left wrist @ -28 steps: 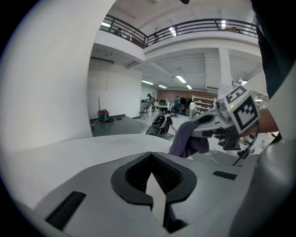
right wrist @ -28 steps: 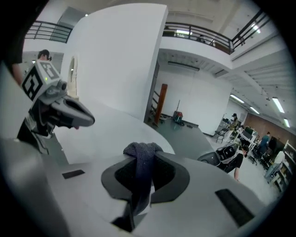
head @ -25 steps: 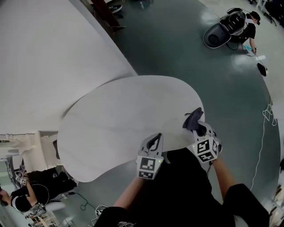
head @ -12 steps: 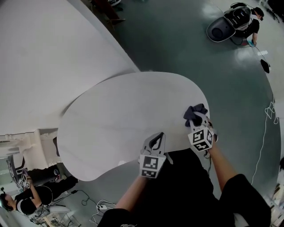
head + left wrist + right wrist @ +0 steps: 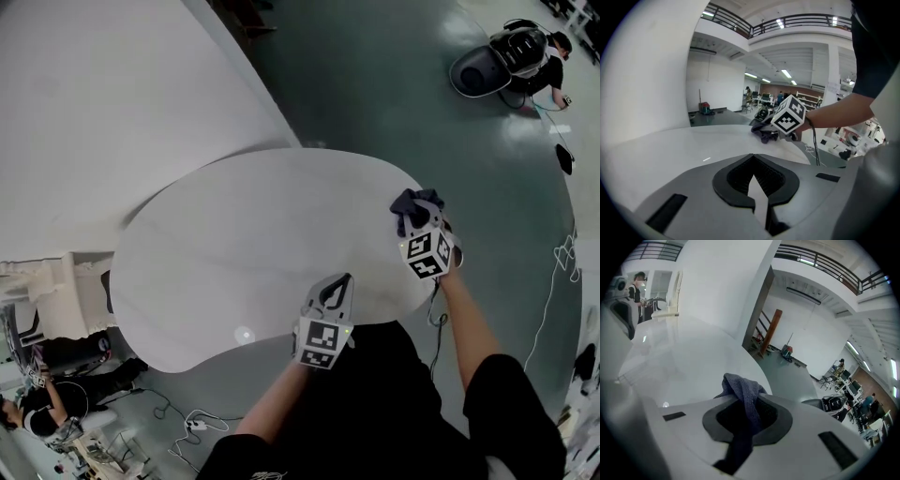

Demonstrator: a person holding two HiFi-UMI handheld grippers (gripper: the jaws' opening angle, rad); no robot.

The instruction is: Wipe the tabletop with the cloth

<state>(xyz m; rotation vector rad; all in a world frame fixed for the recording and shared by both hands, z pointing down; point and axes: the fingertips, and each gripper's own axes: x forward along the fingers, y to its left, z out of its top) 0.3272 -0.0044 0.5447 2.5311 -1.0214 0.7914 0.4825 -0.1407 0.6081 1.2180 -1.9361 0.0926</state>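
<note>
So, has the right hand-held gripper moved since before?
Yes: the right hand-held gripper, holding the cloth, slid along the right edge of the tabletop, away from the person.

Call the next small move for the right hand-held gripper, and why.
Probably sweep the cloth leftward across the tabletop, pressed down. The right hand-held gripper is shut on the dark cloth at the table's right edge, and nearly all the white surface lies to its left. The left hand-held gripper is shut and empty at the near edge.

Left hand-held gripper (image 5: 336, 287): jaws together, empty, angled down at near edge of bench (image 5: 234, 244). Right hand-held gripper (image 5: 420, 220): clamped on cloth (image 5: 412, 201) at bench's right edge, right forearm (image 5: 466, 323) outstretched.
</note>
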